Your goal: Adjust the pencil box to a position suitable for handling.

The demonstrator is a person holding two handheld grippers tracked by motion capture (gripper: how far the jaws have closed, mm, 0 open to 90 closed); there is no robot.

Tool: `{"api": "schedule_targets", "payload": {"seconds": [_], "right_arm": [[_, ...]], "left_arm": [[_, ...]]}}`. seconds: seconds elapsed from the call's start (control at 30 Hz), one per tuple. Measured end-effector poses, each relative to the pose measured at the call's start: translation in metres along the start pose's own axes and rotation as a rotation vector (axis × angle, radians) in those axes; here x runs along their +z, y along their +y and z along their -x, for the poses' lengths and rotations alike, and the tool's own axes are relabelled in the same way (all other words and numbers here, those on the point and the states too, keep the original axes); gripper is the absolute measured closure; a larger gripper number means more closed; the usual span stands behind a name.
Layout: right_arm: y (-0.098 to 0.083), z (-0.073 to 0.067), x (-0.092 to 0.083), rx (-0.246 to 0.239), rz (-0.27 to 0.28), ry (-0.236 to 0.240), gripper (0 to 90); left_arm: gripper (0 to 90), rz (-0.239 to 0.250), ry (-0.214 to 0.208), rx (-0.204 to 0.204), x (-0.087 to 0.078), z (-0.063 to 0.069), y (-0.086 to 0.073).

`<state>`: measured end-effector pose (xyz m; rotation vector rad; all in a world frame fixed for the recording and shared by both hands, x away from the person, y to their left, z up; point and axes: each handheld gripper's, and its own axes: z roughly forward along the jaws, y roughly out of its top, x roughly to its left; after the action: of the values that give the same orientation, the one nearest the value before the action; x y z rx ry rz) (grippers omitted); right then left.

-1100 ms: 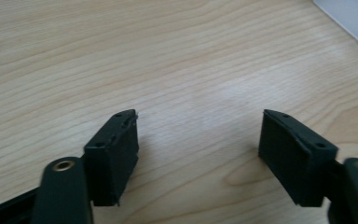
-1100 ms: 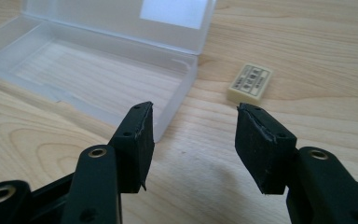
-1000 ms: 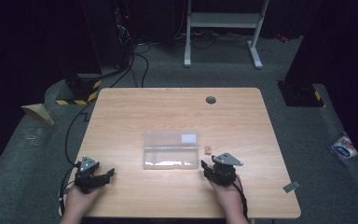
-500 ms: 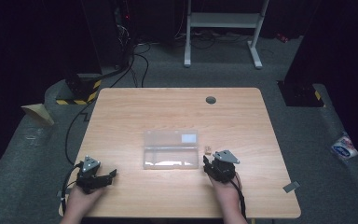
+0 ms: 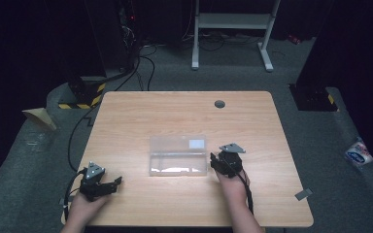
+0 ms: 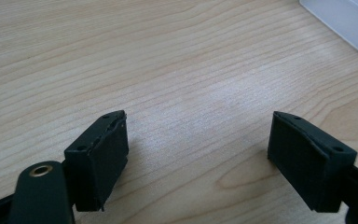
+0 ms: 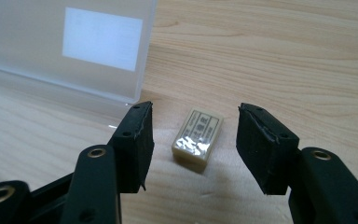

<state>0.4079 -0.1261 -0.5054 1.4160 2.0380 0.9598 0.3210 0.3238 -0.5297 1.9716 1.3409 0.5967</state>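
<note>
- Right gripper view: my right gripper (image 7: 193, 149) has its fingers (image 7: 133, 144) spread on either side of the eraser (image 7: 197, 139), and the pads do not touch it; it is bracketed, not gripped.
- That small wrapped eraser lies flat on the counter (image 7: 284, 56), just beside the near corner of the clear plastic case (image 7: 65, 51), apart from the case's wall.
- From the high view, my right gripper (image 5: 219, 161) sits close against the right end of the case (image 5: 178, 155), near the middle of the counter (image 5: 184, 111).
- My left gripper (image 5: 110, 183) rests well apart from the case, near the counter's front left. Its jaws have just been opening and now stand wide; in the left gripper view its fingers (image 6: 100, 158) have nothing between them but bare wood.
- Progress, as I judge it: the work is at its very start. The approach to the eraser is made; closing on it, lifting it and putting it wherever it belongs, probably the case, all remain.
- The case lid looks shut or at least down, so opening it may also be left; I cannot tell for sure.
- Count: one eraser, one plastic case with one white label (image 7: 101, 38), two grippers, one dark round grommet (image 5: 219, 104) at the counter's far side.
</note>
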Motion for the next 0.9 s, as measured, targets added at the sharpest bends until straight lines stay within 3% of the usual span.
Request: {"api": "schedule_targets", "payload": {"seconds": [0.07,0.33,0.57,0.9], "right_arm": [[0.003,0.001,0.008,0.006,-0.034,-0.007,49.8],[0.001,-0.001,0.019,0.011,-0.082,-0.027,56.5],[-0.001,0.0,0.015,-0.001,-0.085,-0.016,66.4],[-0.005,-0.001,0.013,-0.018,-0.103,-0.008,64.2]], "left_arm": [[20.4,0.001,0.001,0.0,0.0,0.0,0.0],[20.4,0.0,0.0,0.0,0.0,0.0,0.0],[20.4,0.0,0.001,0.0,0.0,0.0,0.0],[20.4,0.0,0.002,-0.001,0.0,0.0,0.0]]}}
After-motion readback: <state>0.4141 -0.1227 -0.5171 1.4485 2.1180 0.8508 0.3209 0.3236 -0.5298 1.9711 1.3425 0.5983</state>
